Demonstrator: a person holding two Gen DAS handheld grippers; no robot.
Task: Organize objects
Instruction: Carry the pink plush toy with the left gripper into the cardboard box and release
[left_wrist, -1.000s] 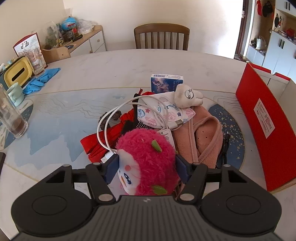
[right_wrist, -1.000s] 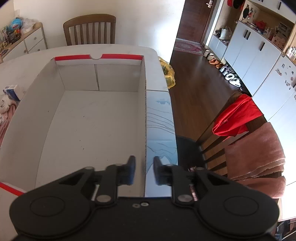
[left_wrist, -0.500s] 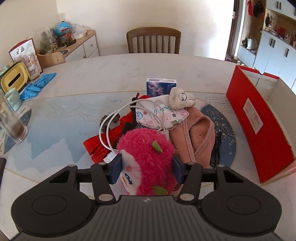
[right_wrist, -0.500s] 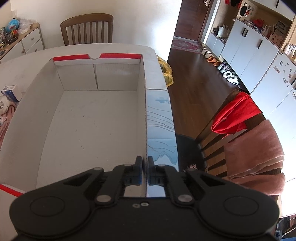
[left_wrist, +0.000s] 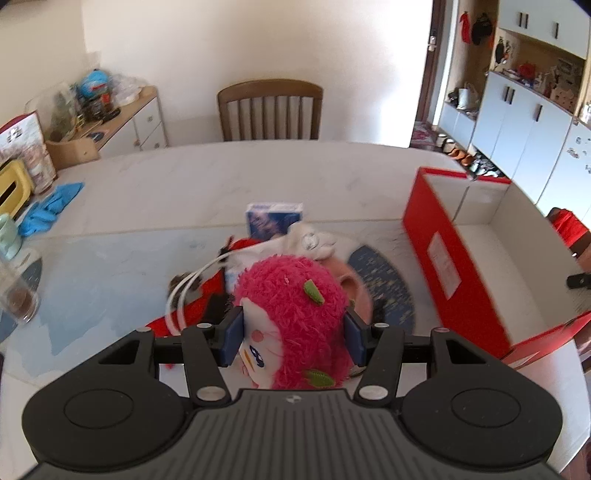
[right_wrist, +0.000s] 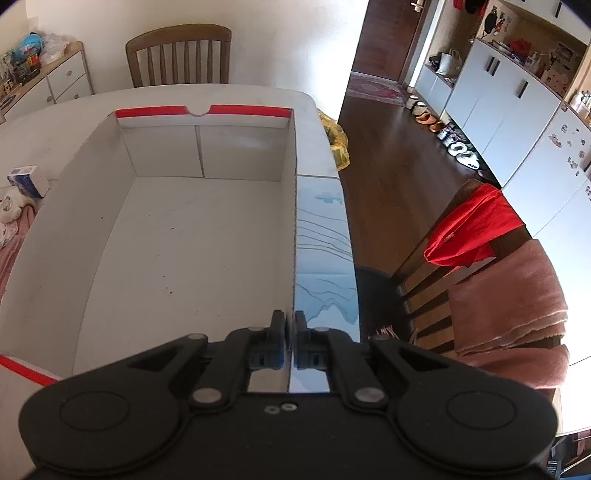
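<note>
Between our left tongs (left_wrist: 293, 341) sits the pink plush doll (left_wrist: 295, 317), clamped half-open above the pile (left_wrist: 221, 295). We should carry it level, rightward, over the red box (left_wrist: 458, 280) wall. Our right tongs (right_wrist: 290, 345) pinch shut on that box's near-right wall, steadying it.

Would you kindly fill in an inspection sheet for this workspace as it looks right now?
Surface: pale table with a blue-patterned mat.
Job's things: pink plush toy; red box, nothing inside.
Clutter: blue packet, white plush, pink cloth, red fabric.
Grippers: left gripper shut on the toy; right gripper shut on the box's wall.
Cables: white cable in the pile.
Surroundings: wooden chair, cabinets.
</note>
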